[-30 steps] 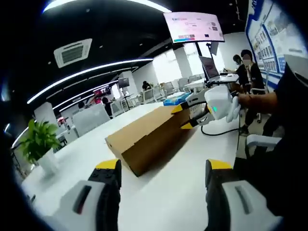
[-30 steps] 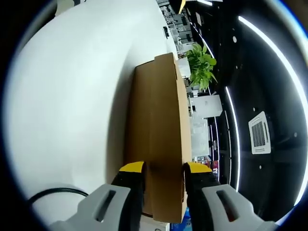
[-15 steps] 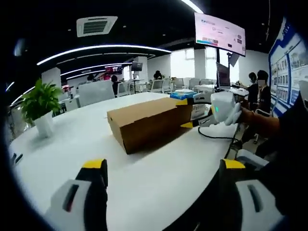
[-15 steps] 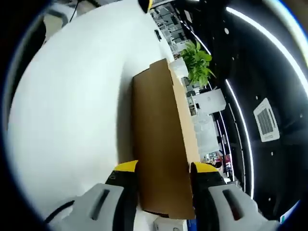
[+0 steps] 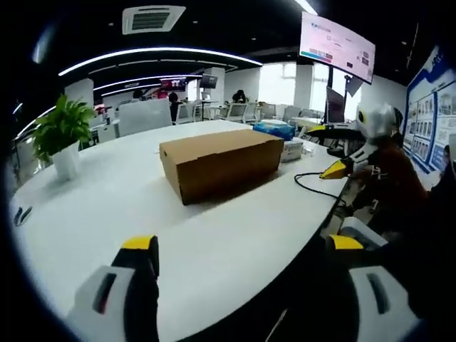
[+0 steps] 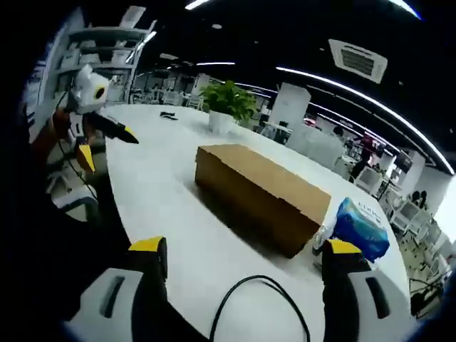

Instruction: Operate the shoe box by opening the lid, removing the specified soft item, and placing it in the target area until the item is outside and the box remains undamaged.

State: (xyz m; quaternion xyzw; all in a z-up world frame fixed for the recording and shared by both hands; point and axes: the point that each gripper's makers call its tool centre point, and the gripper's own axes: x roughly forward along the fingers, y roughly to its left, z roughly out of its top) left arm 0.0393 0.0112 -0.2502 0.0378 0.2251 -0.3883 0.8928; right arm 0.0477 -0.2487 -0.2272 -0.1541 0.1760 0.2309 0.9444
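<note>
A shut brown cardboard shoe box point(image 5: 221, 162) lies on the white table point(image 5: 107, 214), and I see it again in the right gripper view point(image 6: 260, 192). My left gripper point(image 5: 242, 246) hangs open near the table's front edge, well short of the box, with nothing between its jaws. My right gripper point(image 6: 246, 249) is open wide too, off the box's long side and apart from it. In the left gripper view the right gripper point(image 5: 329, 151) floats beyond the table's right edge, held by a person. The left gripper point(image 6: 107, 147) shows at the far left of the right gripper view.
A potted green plant point(image 5: 60, 135) stands at the table's far left, also seen behind the box point(image 6: 228, 100). A blue tissue pack point(image 6: 360, 221) lies by the box's right end. A black cable point(image 6: 256, 299) loops over the table near my right gripper. Office desks and chairs lie beyond.
My right gripper has come off the box's end, drawn back past the table edge and opened wide; its view has swung round. The box stays put, lid shut.
</note>
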